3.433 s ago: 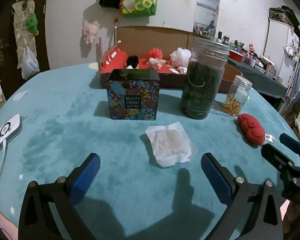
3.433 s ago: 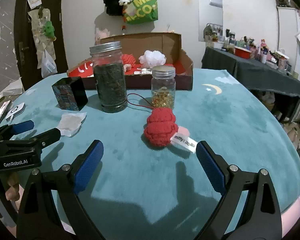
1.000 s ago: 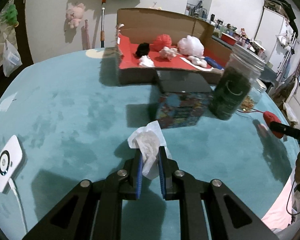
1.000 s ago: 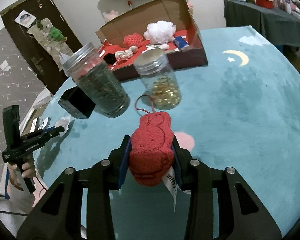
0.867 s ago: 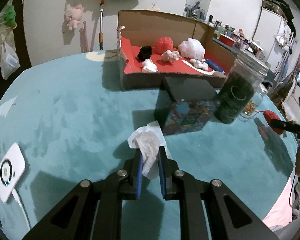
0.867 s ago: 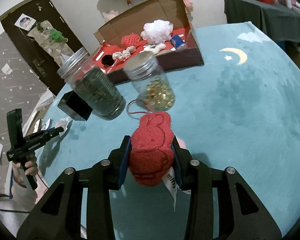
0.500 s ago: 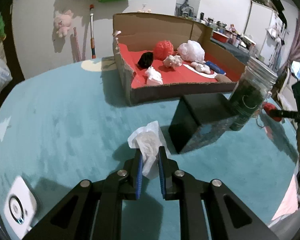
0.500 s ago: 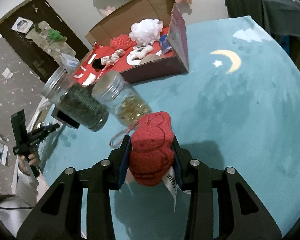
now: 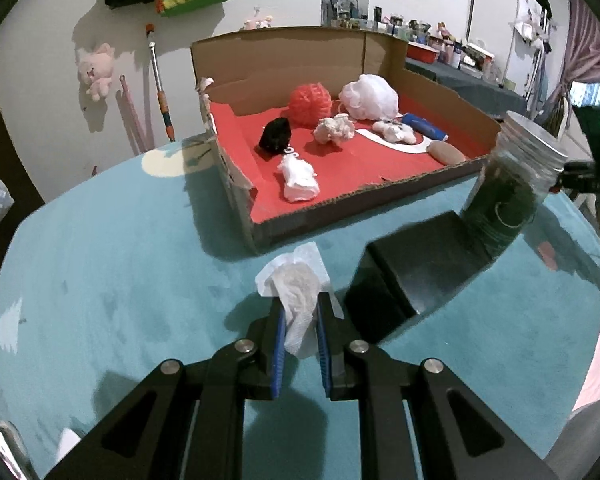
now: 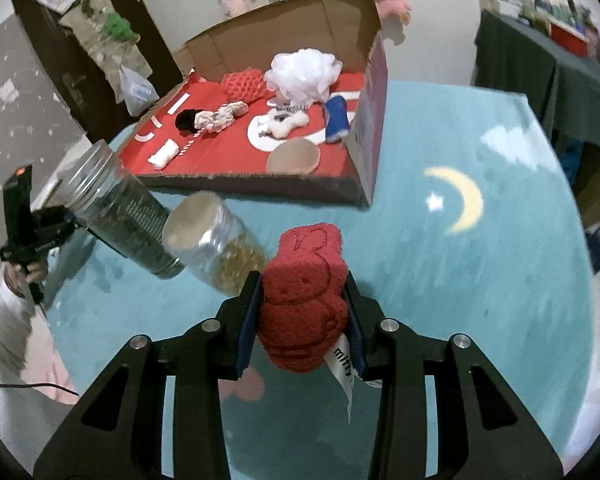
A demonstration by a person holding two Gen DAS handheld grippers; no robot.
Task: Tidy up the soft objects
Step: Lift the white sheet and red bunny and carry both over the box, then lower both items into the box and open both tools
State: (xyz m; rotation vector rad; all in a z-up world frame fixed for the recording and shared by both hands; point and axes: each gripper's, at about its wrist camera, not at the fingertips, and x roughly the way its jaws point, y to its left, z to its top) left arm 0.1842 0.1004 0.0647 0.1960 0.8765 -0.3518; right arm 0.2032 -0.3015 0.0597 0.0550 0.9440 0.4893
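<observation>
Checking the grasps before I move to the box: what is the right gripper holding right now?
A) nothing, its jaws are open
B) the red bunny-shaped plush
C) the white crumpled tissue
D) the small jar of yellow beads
B: in the right wrist view the right gripper is shut on the red bunny-shaped plush, its white tag hanging below, while the left gripper pinches the tissue.

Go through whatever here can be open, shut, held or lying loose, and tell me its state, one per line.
Left claw: shut on the tissue.
Right claw: shut on the red toy.
Box: open, soft items lying inside.
Dark jar: lid on, standing on the table.
Small jar: lid on.
Black tin: closed.
</observation>
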